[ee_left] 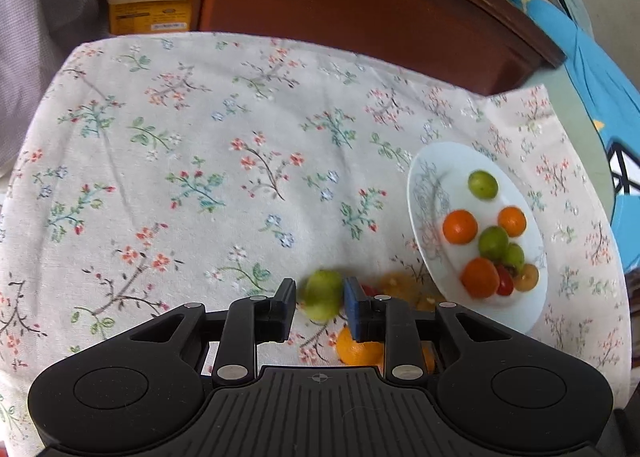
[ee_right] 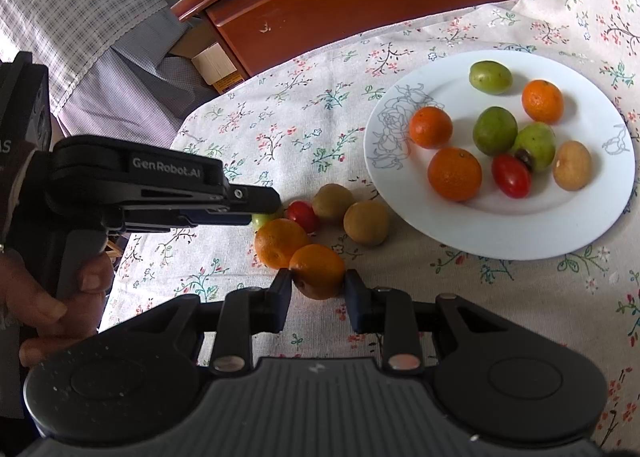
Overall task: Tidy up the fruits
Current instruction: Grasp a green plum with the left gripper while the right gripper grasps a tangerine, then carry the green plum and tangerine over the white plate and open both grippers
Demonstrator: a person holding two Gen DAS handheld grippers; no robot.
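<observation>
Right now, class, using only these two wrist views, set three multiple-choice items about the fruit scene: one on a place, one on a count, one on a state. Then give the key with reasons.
1. Where does the white plate stand?
A. on the floral tablecloth
B. on the cardboard box
C. on bare wood

2. How many orange citrus fruits lie on the plate?
A. one
B. three
C. five

3. What sits between the fingers of the left gripper?
A. a red tomato
B. nothing
C. a green fruit

Key:
1 A, the flowered cloth shows all round the rim.
2 B, three oranges show among the green, red and tan fruits.
3 C, the left wrist view shows the green fruit between both pads.
</observation>
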